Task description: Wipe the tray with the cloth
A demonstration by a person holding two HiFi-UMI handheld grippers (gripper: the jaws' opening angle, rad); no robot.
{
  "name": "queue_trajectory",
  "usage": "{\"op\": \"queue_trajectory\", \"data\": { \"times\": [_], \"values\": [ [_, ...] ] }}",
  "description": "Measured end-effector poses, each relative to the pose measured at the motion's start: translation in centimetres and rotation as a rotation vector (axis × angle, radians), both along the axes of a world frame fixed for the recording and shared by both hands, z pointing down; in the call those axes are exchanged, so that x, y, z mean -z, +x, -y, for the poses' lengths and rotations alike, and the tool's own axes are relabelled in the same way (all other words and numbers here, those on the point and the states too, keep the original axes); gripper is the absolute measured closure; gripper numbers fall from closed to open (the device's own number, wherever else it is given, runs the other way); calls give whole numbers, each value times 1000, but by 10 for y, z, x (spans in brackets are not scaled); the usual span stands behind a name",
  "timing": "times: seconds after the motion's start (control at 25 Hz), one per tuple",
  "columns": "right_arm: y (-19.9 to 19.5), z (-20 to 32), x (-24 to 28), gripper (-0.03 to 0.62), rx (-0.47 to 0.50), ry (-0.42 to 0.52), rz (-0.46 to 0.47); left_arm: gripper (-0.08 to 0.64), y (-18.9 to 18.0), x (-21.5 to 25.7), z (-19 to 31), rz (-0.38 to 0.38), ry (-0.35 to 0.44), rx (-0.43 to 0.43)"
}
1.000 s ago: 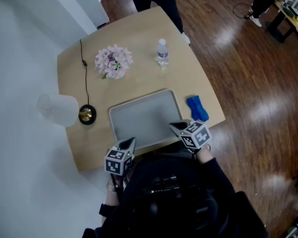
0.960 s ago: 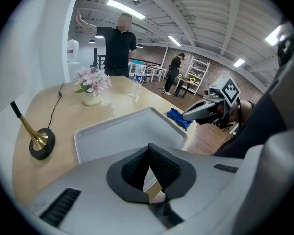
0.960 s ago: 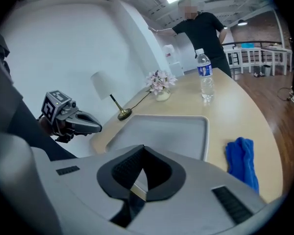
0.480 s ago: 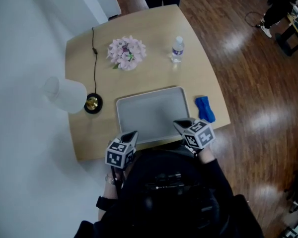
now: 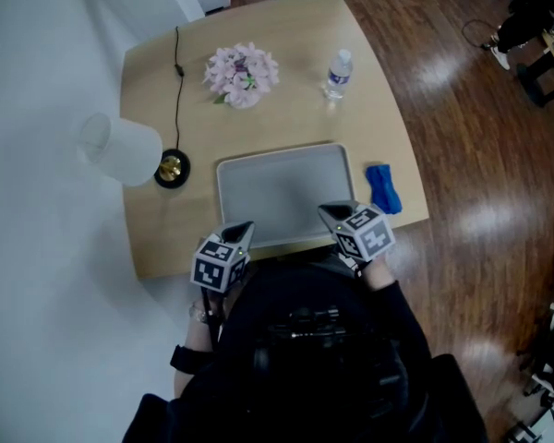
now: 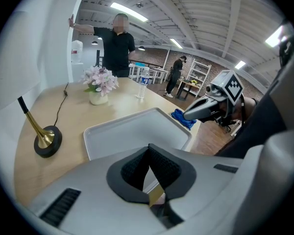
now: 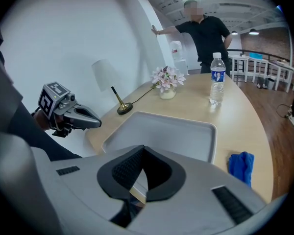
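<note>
The grey tray (image 5: 223,169) lies empty on the near part of the wooden table, and also shows as the tray (image 6: 103,131) and the tray (image 7: 206,131) in the gripper views. A crumpled blue cloth (image 5: 383,188) rests on the table just right of it; the same cloth (image 7: 241,166) is untouched. My left gripper (image 5: 241,233) hovers at the tray's near left edge, shut and empty. My right gripper (image 5: 328,213) hovers at the near right edge, also shut with nothing in it, a short way left of the cloth. Each gripper shows in the other's view: the right gripper (image 6: 196,112), the left gripper (image 7: 93,123).
A white lamp (image 5: 120,148) with a brass base (image 5: 171,168) and a black cord stands left of the tray. Pink flowers (image 5: 242,74) and a water bottle (image 5: 339,72) stand at the far side. A person (image 7: 206,33) stands beyond the table. The table's right edge runs just past the cloth.
The head view has swung, so the table sits higher in the picture. Both grippers have crept slightly forward over the tray's near edge. Both stay shut and empty.
</note>
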State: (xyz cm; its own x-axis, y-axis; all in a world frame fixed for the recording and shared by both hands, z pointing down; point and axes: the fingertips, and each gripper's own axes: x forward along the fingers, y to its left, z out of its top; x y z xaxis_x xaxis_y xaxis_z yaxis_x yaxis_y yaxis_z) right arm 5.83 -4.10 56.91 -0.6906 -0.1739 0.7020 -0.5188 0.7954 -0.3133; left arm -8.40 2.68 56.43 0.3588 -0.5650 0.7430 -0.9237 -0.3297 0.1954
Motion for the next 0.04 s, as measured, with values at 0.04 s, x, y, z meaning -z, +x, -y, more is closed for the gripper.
{"op": "queue_trajectory", "data": {
  "times": [0.04],
  "values": [
    [-2,1,0,592,0,7,-7,560,-2,0,1,3,1,-2]
  ]
}}
